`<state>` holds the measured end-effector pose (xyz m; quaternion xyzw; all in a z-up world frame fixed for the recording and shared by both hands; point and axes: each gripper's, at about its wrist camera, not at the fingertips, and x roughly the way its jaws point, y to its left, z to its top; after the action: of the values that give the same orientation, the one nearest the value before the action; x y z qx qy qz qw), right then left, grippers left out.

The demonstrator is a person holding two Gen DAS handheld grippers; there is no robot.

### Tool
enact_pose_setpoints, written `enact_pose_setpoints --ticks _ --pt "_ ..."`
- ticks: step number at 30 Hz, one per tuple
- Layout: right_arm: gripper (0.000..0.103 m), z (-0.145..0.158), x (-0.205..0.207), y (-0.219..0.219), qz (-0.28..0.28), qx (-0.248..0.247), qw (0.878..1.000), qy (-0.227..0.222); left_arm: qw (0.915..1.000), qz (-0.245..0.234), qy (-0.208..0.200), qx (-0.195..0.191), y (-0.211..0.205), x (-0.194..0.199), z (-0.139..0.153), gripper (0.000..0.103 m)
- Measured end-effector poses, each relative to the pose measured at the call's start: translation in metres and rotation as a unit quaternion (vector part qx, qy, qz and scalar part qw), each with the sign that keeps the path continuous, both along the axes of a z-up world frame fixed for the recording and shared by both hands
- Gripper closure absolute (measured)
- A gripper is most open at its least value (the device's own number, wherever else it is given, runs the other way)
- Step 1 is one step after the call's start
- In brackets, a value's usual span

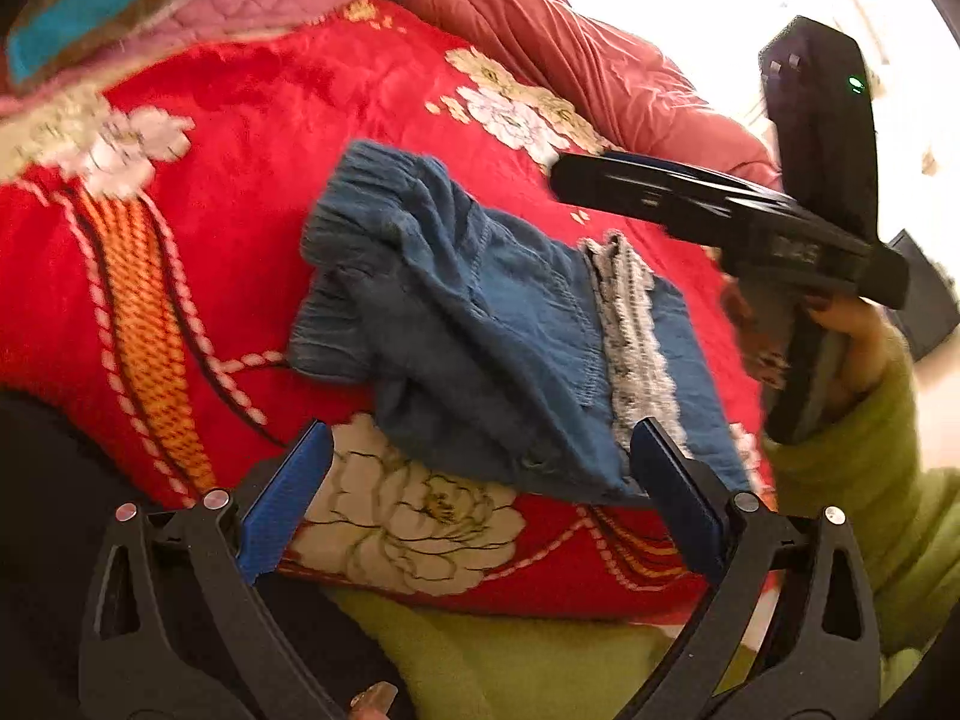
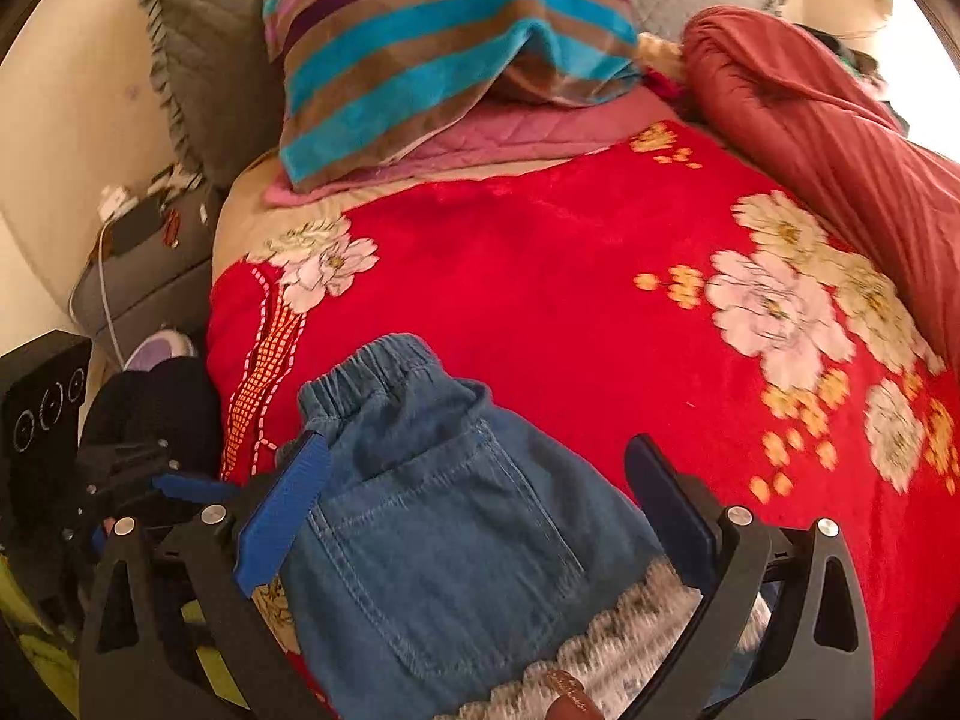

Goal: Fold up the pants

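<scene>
Blue-padded fingers [image 1: 288, 498] of the left gripper [image 1: 480, 492] and right gripper [image 2: 480, 510] were held wide and empty over the denim pants [image 1: 480, 330], bunched on the red bed blanket [image 1: 252, 138], so folding was judged barely begun, with flattening needed first.

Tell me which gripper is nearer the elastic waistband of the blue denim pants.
Left, by a judgement call. The left gripper hangs over the folded edge; the right gripper straddles the pocket and lace hem, opposite the waistband.
</scene>
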<state>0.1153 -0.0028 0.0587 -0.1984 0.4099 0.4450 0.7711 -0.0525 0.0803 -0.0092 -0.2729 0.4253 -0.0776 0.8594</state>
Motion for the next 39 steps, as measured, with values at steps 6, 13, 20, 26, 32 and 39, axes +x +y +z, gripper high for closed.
enact_pose_setpoints --ticks 6,13,20,26,32,39 --pt "0.005 -0.017 0.006 0.033 0.046 -0.022 0.998 0.024 0.9985 -0.011 0.006 -0.054 0.008 0.01 -0.013 0.01" --pt "0.005 -0.037 0.023 0.066 0.08 -0.037 0.994 0.07 0.9944 0.024 0.008 -0.103 0.024 0.023 -0.023 0.011" --pt "0.035 -0.059 0.037 0.088 0.108 -0.029 0.983 0.143 0.9945 0.046 0.016 -0.092 0.029 0.034 -0.028 0.049" --pt "0.061 -0.051 0.037 0.075 0.108 -0.009 0.983 0.146 0.9954 0.033 0.009 -0.09 0.018 0.043 -0.021 0.056" --pt "0.066 -0.02 0.037 0.031 0.092 0.049 0.985 0.137 0.9975 -0.005 -0.018 -0.068 -0.01 0.048 0.002 0.057" --pt "0.066 0.016 0.031 -0.039 0.056 0.106 0.986 0.115 0.9964 -0.066 -0.04 -0.034 -0.061 0.059 0.027 0.057"
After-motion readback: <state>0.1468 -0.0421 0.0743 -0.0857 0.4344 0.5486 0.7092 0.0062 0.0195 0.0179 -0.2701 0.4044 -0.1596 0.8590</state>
